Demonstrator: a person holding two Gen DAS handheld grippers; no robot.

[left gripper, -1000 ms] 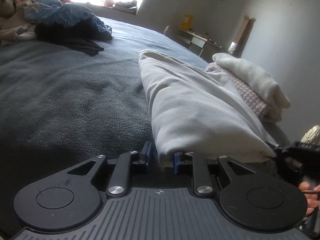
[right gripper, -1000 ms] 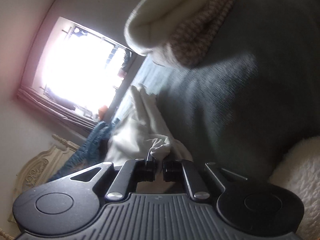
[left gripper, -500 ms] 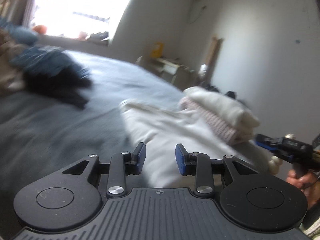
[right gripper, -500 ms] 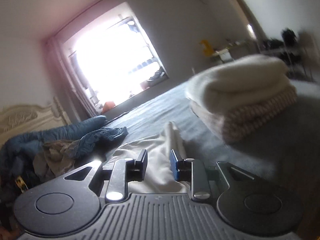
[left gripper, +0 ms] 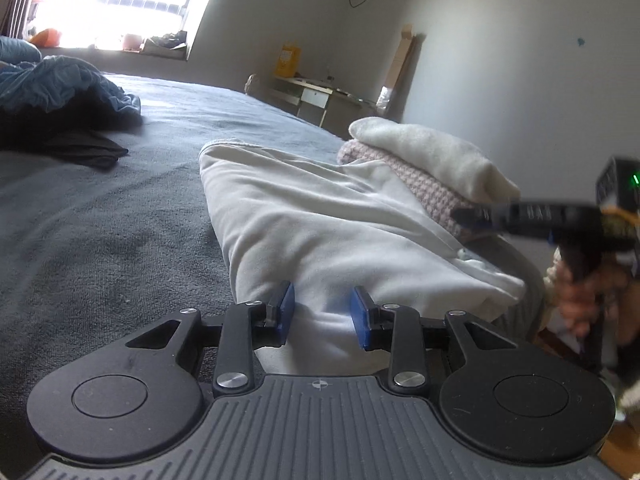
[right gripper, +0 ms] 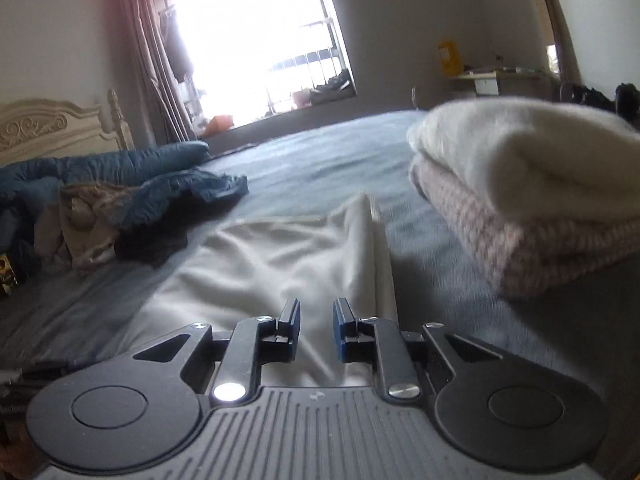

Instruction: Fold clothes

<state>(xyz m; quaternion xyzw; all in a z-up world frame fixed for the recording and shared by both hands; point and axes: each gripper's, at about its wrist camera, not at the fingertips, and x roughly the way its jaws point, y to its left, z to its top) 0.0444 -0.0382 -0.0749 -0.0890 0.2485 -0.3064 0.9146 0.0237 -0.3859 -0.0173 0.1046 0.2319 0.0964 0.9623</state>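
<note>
the left gripper (left gripper: 322,316) and right gripper (right gripper: 316,328) hover spread and empty, the right's jaws just narrowing, above the white garment (left gripper: 332,224) mid-frame; each should pinch an edge squarely before folding.

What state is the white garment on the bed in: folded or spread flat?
Folded. The white garment lies doubled into a thick, narrow bundle with a rounded fold along its left edge on the bed.

Each gripper, the left gripper (left gripper: 322,316) and the right gripper (right gripper: 316,328), has a ribbed dark-grey body flanked by two round black discs, black linkage arms with silver screws, and blue-padded fingers (left gripper: 285,312) (a small crosshair mark sits centred behind them).
</note>
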